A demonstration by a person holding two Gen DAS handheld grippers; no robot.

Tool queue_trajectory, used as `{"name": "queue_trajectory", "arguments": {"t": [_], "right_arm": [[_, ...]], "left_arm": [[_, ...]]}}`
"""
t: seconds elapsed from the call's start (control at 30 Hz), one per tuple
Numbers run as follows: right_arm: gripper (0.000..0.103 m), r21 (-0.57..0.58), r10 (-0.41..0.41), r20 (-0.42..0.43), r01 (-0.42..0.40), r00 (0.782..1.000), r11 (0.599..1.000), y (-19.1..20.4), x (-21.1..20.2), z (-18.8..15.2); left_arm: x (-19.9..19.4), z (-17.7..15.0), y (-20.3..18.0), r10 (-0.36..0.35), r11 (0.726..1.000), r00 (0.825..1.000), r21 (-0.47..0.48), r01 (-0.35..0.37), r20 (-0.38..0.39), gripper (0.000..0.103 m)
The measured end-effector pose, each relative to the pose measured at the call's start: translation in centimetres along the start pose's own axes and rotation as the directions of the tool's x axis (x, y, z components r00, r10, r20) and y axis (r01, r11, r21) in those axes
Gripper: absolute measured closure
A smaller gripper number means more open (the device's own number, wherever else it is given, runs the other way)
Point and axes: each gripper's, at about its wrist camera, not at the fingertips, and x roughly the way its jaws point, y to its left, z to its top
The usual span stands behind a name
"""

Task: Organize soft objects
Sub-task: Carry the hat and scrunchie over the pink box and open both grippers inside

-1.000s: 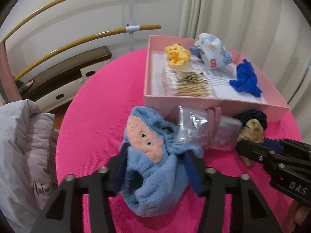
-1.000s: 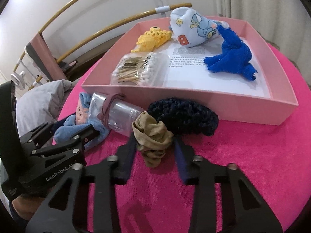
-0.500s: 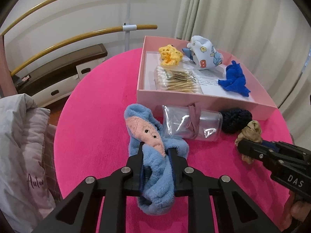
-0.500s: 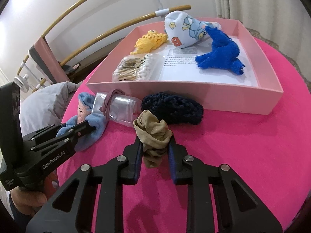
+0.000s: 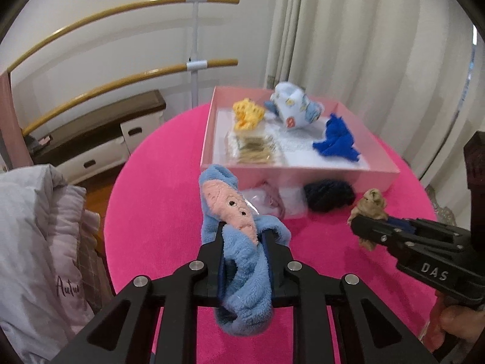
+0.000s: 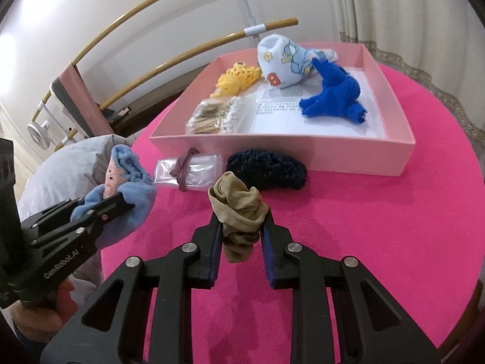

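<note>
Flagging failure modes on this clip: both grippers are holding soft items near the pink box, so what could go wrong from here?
1. The left gripper pinches the blue fleece toy at mid-body; its loose lower end hangs and might catch the pink box wall on the way in.
2. The right gripper grips only part of the tan scrunchie, which could slip out.
3. The navy knit piece and the plastic bag lie against the box front and could be swept aside.

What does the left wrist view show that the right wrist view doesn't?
Only left wrist: the left tool from behind, shut on the blue plush; a brown cabinet. Only right wrist: the right tool from behind, shut on the tan scrunchie; a small white fan. Both: pink box, navy scrunchie, plastic bag.
</note>
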Motion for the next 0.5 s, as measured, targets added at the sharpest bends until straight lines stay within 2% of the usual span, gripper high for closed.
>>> {"name": "queue_trajectory", "arguments": {"t": [0.33,0.5], "right_arm": [[0.082,-0.008,-0.005,0.059,0.005,0.998,1.0,0.0,-3.1,1.0],[0.082,-0.032,-0.029,0.117,0.033,0.993,0.999,0.0,-5.0,3.8]], "left_arm": [[-5.9,1.1,-1.4,-0.018,0.999,0.996,0.034,0.015,0.089,0.087],[-6.9,3.2,-2.2,-0.023,0.998,0.991,0.057,0.015,0.13,0.086]]}}
